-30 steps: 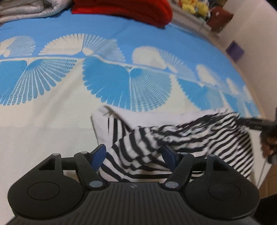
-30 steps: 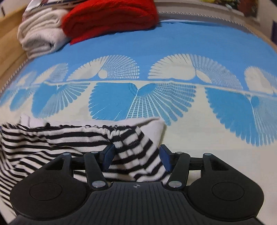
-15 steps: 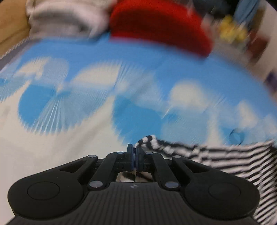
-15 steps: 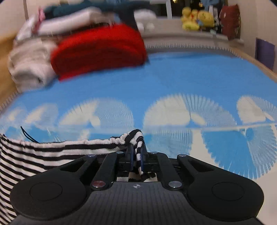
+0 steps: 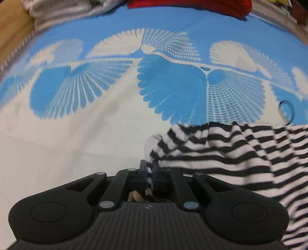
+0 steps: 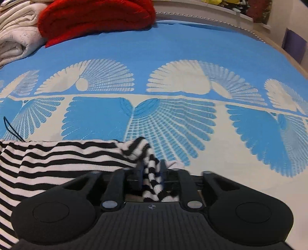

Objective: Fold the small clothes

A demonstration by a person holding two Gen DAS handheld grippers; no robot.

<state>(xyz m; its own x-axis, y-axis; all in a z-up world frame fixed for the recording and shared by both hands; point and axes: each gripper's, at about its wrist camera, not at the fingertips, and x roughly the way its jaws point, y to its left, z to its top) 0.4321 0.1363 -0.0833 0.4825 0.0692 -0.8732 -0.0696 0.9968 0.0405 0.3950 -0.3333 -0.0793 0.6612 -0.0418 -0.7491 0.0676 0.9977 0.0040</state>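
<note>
A small black-and-white striped garment (image 5: 231,153) hangs stretched between my two grippers above the bed. My left gripper (image 5: 149,169) is shut on its left corner; the cloth runs off to the right in the left wrist view. My right gripper (image 6: 151,171) is shut on the other corner of the striped garment (image 6: 57,159), which spreads to the left in the right wrist view. A bunched end of cloth sticks out behind the right fingers.
The bed has a blue and cream fan-patterned cover (image 6: 173,119). A folded red blanket (image 6: 96,17) and folded white and grey bedding (image 6: 15,38) lie at the far side. A wooden edge (image 5: 11,28) is at the far left. A thin dark cable (image 6: 11,128) hangs at the left.
A second ago both grippers were open around the garment lying on the bed. They closed on its corners and lifted it; the views have since tilted down toward the bed.
</note>
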